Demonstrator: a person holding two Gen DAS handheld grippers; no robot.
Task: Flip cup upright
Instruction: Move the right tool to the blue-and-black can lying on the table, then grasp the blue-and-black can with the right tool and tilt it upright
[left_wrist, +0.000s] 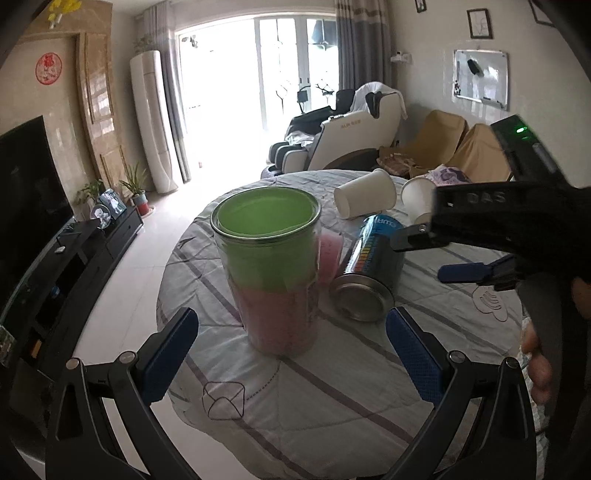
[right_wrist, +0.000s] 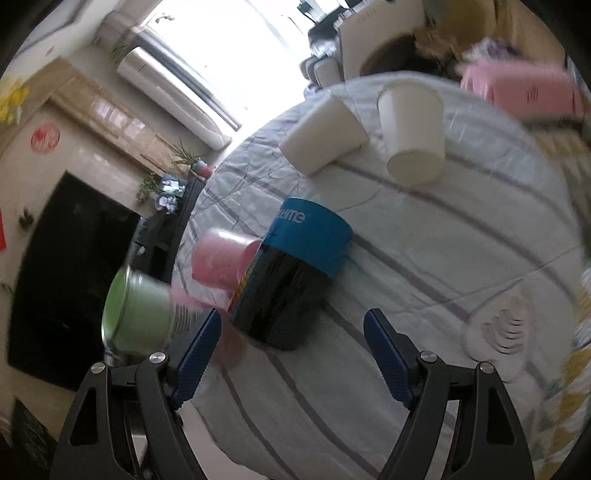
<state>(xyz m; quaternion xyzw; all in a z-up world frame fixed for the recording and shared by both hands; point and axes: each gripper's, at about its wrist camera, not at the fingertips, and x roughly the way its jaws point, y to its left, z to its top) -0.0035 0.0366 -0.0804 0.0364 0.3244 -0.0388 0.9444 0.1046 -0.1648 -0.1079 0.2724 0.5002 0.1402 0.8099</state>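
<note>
A clear cup with a green and pink liner (left_wrist: 275, 269) stands upright on the round table, mouth up; it also shows in the right wrist view (right_wrist: 142, 314). My left gripper (left_wrist: 291, 354) is open and empty, its fingers either side of the cup's base but apart from it. A blue and black can (left_wrist: 369, 271) lies on its side beside the cup, also seen in the right wrist view (right_wrist: 291, 273). My right gripper (right_wrist: 293, 354) is open and empty, just short of the can, and shows at the right of the left wrist view (left_wrist: 424, 254).
Two white paper cups (right_wrist: 325, 134) (right_wrist: 413, 136) lie on their sides at the table's far side. A small pink cup (right_wrist: 221, 262) lies behind the can. A pink box (right_wrist: 524, 90) sits at the far right. The striped cloth (right_wrist: 424, 236) covers the table.
</note>
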